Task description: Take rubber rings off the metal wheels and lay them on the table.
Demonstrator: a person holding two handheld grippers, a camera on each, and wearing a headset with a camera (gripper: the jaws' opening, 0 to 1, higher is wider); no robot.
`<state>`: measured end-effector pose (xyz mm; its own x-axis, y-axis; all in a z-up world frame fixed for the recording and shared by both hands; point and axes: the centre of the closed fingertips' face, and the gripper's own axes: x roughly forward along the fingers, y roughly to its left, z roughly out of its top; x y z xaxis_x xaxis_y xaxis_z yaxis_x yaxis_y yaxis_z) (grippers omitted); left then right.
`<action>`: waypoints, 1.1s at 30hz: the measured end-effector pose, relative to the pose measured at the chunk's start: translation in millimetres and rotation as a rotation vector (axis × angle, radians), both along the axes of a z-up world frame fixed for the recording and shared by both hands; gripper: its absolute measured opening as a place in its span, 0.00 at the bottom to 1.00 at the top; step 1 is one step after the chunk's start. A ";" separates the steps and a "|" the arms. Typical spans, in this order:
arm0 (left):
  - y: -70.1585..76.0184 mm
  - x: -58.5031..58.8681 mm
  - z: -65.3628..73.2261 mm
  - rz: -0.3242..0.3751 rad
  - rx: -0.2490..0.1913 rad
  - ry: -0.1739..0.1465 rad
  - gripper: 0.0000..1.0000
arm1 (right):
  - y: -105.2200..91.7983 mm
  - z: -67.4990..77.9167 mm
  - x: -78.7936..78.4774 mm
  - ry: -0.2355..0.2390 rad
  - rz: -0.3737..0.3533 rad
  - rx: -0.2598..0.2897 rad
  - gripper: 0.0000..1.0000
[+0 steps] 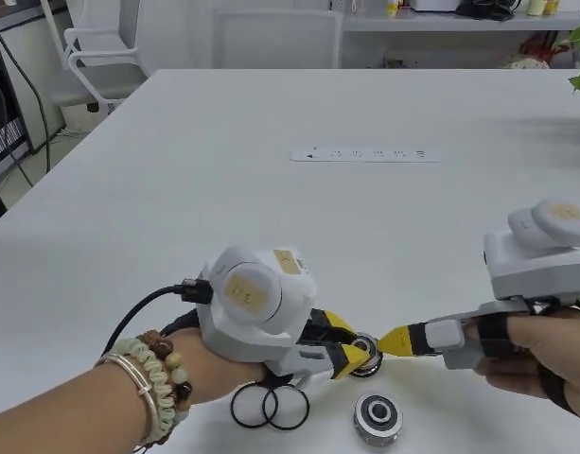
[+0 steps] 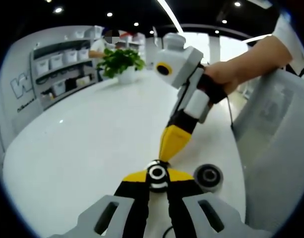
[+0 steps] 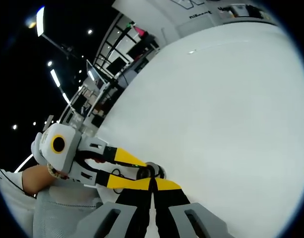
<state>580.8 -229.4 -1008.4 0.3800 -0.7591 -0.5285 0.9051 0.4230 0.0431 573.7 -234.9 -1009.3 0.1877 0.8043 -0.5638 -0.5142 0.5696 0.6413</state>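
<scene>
A small metal wheel (image 1: pixel 367 360) sits clamped between the yellow-tipped jaws of my left gripper (image 1: pixel 359 353), just above the white table (image 1: pixel 271 218). In the left gripper view the wheel (image 2: pixel 157 173) shows face-on between the jaws. My right gripper (image 1: pixel 385 342) comes in from the right, shut, with its tips against the wheel's rim (image 3: pixel 152 171). Whether a ring is pinched there I cannot tell. Two black rubber rings (image 1: pixel 270 406) lie overlapping on the table below the left gripper. A second metal wheel (image 1: pixel 377 418) lies flat near the front edge.
A white power strip (image 1: pixel 365 154) lies at mid-table. A white chair (image 1: pixel 100 57) stands beyond the far left corner. A potted plant (image 2: pixel 119 60) and shelves (image 2: pixel 57 74) are at the table's other end.
</scene>
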 end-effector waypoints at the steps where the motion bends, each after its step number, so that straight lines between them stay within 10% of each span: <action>1: 0.0 -0.1 0.0 0.001 0.000 -0.001 0.14 | 0.5 0.3 -0.1 -0.002 0.001 0.002 0.00; 11: 0.4 -0.2 0.5 0.004 -0.001 -0.004 0.14 | 6.9 3.5 -1.6 -0.016 0.021 0.012 0.00; 15: -0.9 -0.5 0.5 0.001 -0.003 -0.007 0.14 | 27.2 24.0 -5.1 -0.030 0.046 0.125 0.00; 17: -1.6 -0.5 0.3 -0.001 -0.001 -0.011 0.14 | 21.9 15.7 -2.4 -0.078 0.061 0.027 0.00; 33: -3.1 -1.0 0.3 0.000 0.011 0.001 0.14 | 5.6 1.9 2.7 -0.066 0.018 -0.026 0.00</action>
